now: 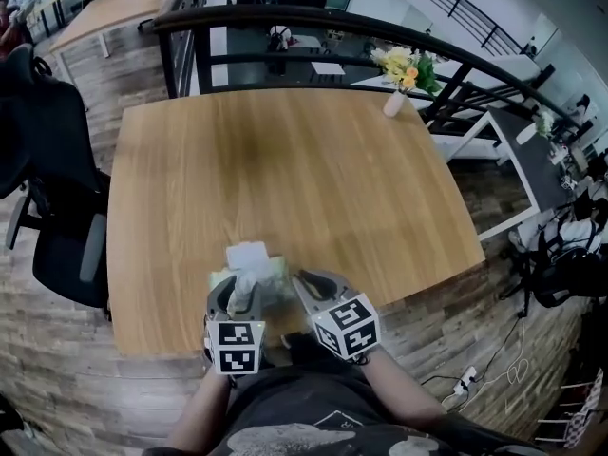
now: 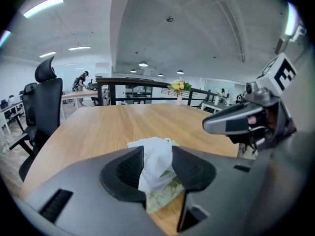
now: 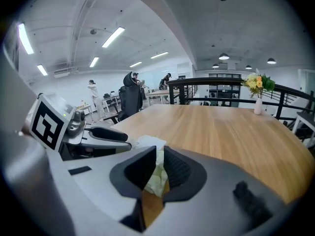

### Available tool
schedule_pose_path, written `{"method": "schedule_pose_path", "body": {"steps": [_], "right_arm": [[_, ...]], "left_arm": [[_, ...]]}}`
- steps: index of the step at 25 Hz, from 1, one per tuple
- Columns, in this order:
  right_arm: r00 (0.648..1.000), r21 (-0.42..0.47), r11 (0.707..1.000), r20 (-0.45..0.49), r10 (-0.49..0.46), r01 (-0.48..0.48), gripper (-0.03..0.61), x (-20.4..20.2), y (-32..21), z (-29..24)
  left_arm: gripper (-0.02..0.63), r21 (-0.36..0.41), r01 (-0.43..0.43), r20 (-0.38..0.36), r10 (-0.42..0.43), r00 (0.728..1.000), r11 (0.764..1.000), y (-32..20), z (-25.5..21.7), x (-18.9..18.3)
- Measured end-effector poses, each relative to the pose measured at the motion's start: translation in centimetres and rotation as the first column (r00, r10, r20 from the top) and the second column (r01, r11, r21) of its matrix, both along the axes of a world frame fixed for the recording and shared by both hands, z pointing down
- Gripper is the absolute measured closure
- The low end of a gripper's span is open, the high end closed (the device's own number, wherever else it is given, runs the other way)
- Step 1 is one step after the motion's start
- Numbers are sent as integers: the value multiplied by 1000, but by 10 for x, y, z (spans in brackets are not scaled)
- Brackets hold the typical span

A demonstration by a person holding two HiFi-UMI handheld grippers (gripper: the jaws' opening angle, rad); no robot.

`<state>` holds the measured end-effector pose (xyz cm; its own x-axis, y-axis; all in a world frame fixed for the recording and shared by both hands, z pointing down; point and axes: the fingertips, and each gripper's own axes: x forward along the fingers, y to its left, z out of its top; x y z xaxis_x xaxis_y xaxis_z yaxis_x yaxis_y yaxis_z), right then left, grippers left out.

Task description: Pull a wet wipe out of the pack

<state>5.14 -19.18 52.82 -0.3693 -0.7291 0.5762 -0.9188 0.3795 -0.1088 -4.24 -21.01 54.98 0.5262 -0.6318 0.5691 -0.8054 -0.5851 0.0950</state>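
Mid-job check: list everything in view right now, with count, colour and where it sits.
table: one, light wood, centre of the head view
wet wipe pack: one, green-patterned, on the table near its front edge, under both grippers
wipe: one, white, sticking up out of the pack
vase of flowers: one, white vase with yellow and orange blooms, at the table's far right corner
office chair: one, black, left of the table
railing: one, black, behind the table
left gripper: one, grey, jaws apart with the wipe between them
right gripper: one, grey, jaws closed, apparently on the pack's right edge
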Motion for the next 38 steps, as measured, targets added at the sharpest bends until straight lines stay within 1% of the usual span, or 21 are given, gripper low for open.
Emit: {"method": "schedule_pose_path", "body": {"steps": [5,7,8,10,11,16,17,18,20,23,26,29,32,35,38], "right_arm": [[993,-10,993,23,-119,119,548,-6,-15,3],[985,-22,985,33,-169,170,548,-10,-17,6],[980,-31,980,39,-194,196,548,-12,-17,8],[968,-51,967,54,-246,249,548,-16,-16,13],[961,-61,960,61,-271,275,548,-19,-15,16],[923,-93,919,77,-377,383,548,-32,-13,26],[915,-99,910,78,-396,402,544,-34,-13,28],[906,-105,901,79,-415,422,527,-37,-14,30],[886,-120,879,83,-455,462,482,-43,-13,33],[857,-136,846,87,-508,515,446,-50,-10,38],[837,-148,824,75,-542,547,422,-55,-8,45],[817,-145,806,54,-573,575,413,-60,-9,48],[786,-131,780,-8,-618,612,411,-65,-10,49],[771,-112,770,-44,-635,628,411,-71,-13,49],[757,-122,757,-53,-651,642,411,-75,-11,53]], "left_arm": [[436,-25,61,27,-60,998,998,0,3,-2],[459,-26,94,38,-93,995,995,1,1,-5],[484,-26,115,41,-114,993,993,1,-1,-7],[546,-29,157,46,-155,987,987,2,-3,-11],[560,-30,175,51,-173,984,984,2,-4,-14],[588,-33,238,62,-236,970,971,2,-5,-26],[591,-36,247,61,-245,968,968,2,-5,-28],[591,-39,255,60,-252,966,966,2,-5,-30],[592,-44,267,59,-264,963,963,1,-5,-32],[594,-48,277,54,-275,960,960,2,-5,-32],[594,-51,287,48,-284,958,957,3,-5,-32],[595,-54,289,46,-287,957,956,3,-4,-31],[595,-56,289,46,-287,957,956,2,-6,-31],[595,-57,287,48,-285,957,956,3,-6,-31],[595,-62,284,49,-281,958,957,3,-5,-31]]}}
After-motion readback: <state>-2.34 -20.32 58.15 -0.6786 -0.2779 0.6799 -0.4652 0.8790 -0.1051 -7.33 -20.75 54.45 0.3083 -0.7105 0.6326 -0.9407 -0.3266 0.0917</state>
